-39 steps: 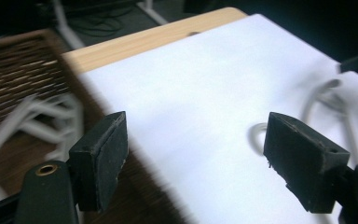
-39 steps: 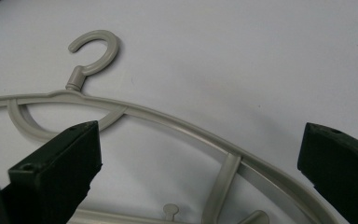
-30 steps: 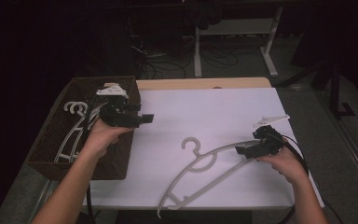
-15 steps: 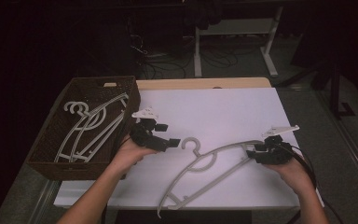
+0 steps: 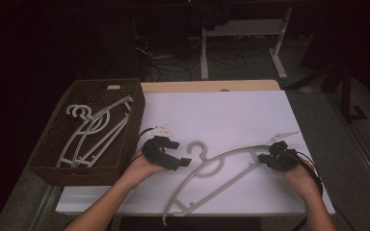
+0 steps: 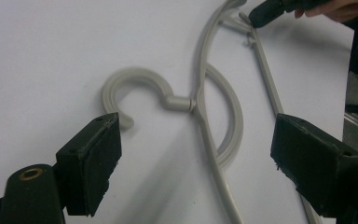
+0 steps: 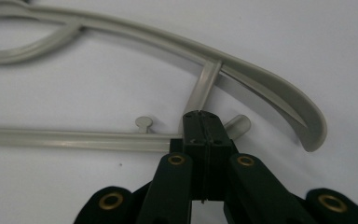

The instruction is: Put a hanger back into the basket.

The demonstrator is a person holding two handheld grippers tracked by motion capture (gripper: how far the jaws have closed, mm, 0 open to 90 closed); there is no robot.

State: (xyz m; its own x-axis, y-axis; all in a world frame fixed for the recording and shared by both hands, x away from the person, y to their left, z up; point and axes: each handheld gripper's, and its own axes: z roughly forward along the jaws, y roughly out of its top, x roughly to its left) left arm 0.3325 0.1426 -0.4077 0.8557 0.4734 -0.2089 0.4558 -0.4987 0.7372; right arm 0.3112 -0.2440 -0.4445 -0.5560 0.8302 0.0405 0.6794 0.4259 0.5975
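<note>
High view: the grey plastic hanger (image 5: 212, 178) lay flat on the white surface (image 5: 221, 115), hook toward the left gripper (image 5: 174, 156), far end at the right gripper (image 5: 272, 157). It looked light, thin and stiff, likely slick (best taken at the bar or neck, not the curved shoulder). A wicker basket (image 5: 43, 159) with more hangers (image 5: 94, 130) sat at the surface's left edge; the room behind was dark, with desk legs and cables.

Left gripper view: jaws spread wide, nothing between the pads, hook (image 6: 130, 88) just ahead.

Right gripper view: jaws had just been closing, now pinching the hanger's lower bar (image 7: 74, 139) near its end.
</note>
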